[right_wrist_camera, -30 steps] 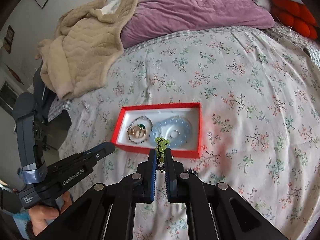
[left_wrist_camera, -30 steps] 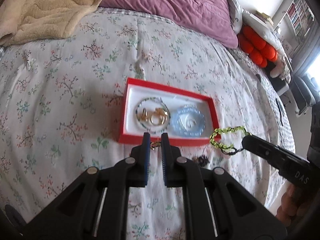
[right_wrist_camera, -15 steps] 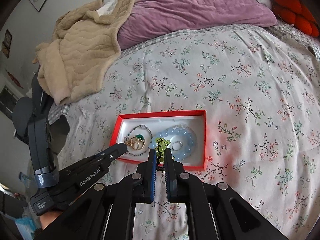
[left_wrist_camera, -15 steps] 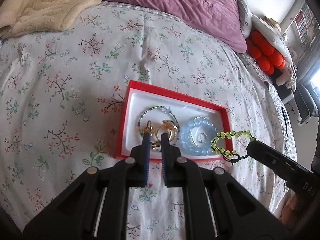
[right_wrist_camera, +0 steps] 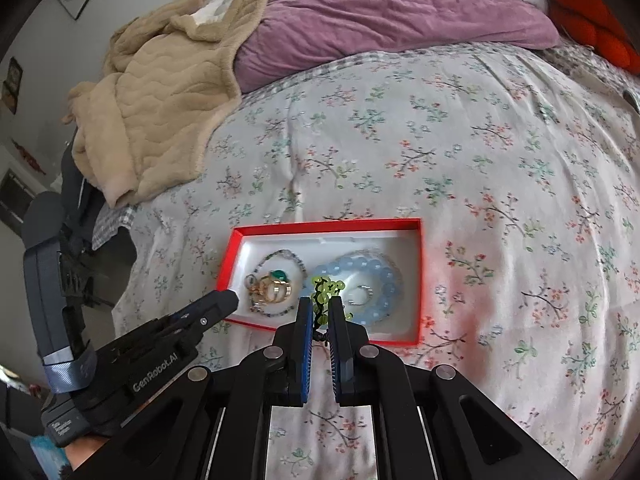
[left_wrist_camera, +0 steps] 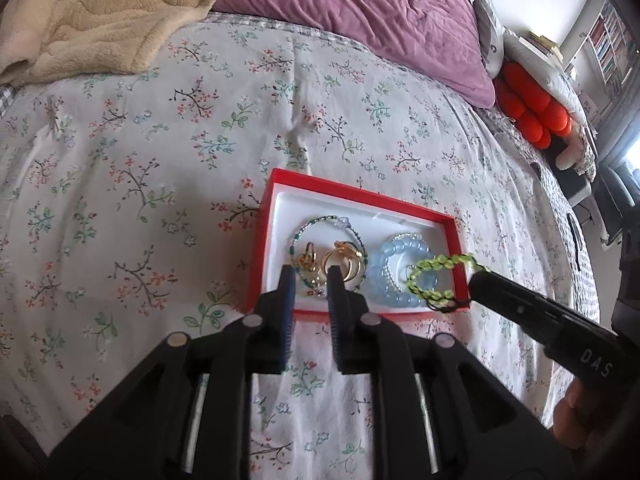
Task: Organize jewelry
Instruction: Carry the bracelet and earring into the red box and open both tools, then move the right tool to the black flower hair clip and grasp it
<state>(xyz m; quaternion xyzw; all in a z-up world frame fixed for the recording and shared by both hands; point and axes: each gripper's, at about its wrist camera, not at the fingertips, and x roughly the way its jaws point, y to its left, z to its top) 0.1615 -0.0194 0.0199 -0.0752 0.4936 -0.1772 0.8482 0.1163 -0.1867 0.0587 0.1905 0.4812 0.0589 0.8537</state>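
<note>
A red box (left_wrist_camera: pixel 276 184) (right_wrist_camera: pixel 420 264) with a white lining lies on the floral bedspread. It holds a thin green beaded bracelet (left_wrist_camera: pixel 316 222), gold rings (left_wrist_camera: pixel 340 260) (right_wrist_camera: pixel 272 290) and a pale blue beaded bracelet (left_wrist_camera: pixel 390 276) (right_wrist_camera: pixel 380 276). My left gripper (left_wrist_camera: pixel 311 276) hovers at the box's near edge, jaws slightly apart, nothing visibly between them. My right gripper (right_wrist_camera: pixel 321 304) (left_wrist_camera: pixel 478 286) is shut on a lime-green beaded bracelet (left_wrist_camera: pixel 436 266) (right_wrist_camera: pixel 326 288), held just above the blue bracelet.
A beige blanket (right_wrist_camera: pixel 152 92) and a purple pillow (right_wrist_camera: pixel 380 12) lie at the head of the bed. Orange cushions (left_wrist_camera: pixel 528 108) sit far right. The bed's edge drops off on the left of the right wrist view (right_wrist_camera: pixel 120 240).
Both grippers moved forward toward the box. The gold piece the left gripper held at its tips now lies in the box. The green bracelet moved from beside the box to over the blue bracelet.
</note>
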